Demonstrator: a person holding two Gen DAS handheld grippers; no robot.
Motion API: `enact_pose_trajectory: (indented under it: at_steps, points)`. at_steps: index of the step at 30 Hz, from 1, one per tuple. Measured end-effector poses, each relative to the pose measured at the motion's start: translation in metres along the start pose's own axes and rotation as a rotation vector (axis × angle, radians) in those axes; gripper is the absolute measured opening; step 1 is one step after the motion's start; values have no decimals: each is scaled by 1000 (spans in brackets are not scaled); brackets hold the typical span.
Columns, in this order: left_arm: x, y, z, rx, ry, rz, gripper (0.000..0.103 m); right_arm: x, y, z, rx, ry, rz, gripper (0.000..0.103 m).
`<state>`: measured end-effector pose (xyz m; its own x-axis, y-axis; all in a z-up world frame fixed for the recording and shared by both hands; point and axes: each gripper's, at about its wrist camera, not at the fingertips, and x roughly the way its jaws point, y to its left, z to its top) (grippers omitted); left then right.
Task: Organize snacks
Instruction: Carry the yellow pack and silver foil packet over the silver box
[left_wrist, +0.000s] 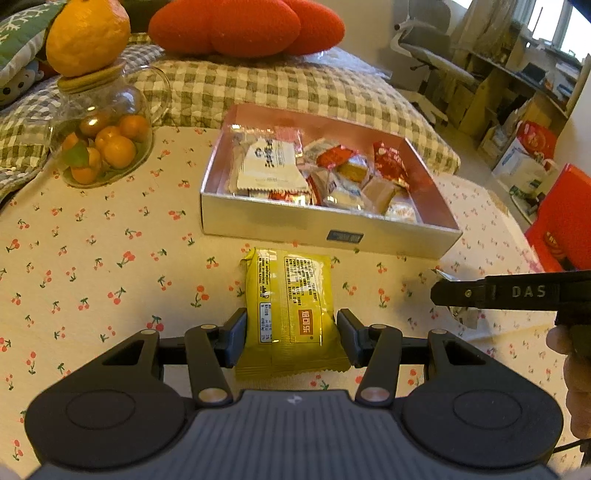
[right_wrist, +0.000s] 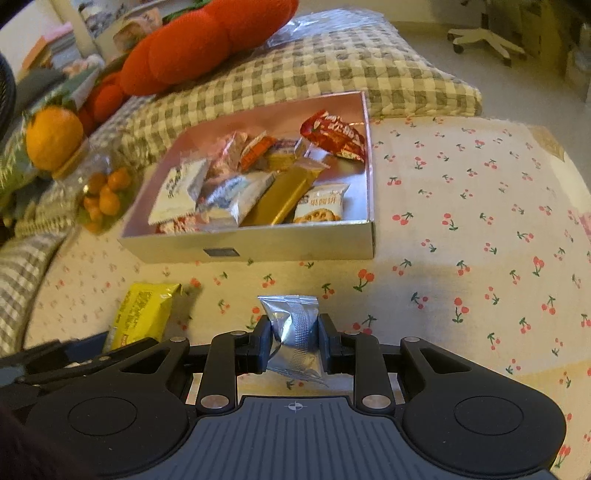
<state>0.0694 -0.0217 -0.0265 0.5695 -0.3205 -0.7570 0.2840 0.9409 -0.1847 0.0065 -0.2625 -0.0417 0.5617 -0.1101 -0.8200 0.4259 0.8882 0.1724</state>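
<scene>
A yellow snack packet (left_wrist: 290, 314) lies on the cherry-print tablecloth between the fingers of my left gripper (left_wrist: 291, 332), which closes on its sides. It also shows in the right wrist view (right_wrist: 142, 314). My right gripper (right_wrist: 293, 338) is shut on a small silver snack packet (right_wrist: 295, 332), held just above the cloth. That gripper shows from the side in the left wrist view (left_wrist: 443, 293). An open silver box (left_wrist: 325, 221) holding several wrapped snacks stands just beyond both grippers; it also shows in the right wrist view (right_wrist: 258, 243).
A glass jar of small oranges (left_wrist: 103, 144) with a large orange (left_wrist: 86, 35) on its lid stands at the table's far left. A checked quilt (left_wrist: 258, 88) and red cushion (left_wrist: 240, 26) lie behind the box. A red box (left_wrist: 565, 221) sits off the table's right edge.
</scene>
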Motion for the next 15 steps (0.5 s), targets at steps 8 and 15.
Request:
enact_pose_trajectory:
  at_steps: [8,15]
  points:
    - [-7,3,8,-61,-18,-23,48,-18,-13,22,108,-97,60,24]
    - [-6,-1,12,-93,-19,-33,48,-11,-34,40,223,-207,109,24]
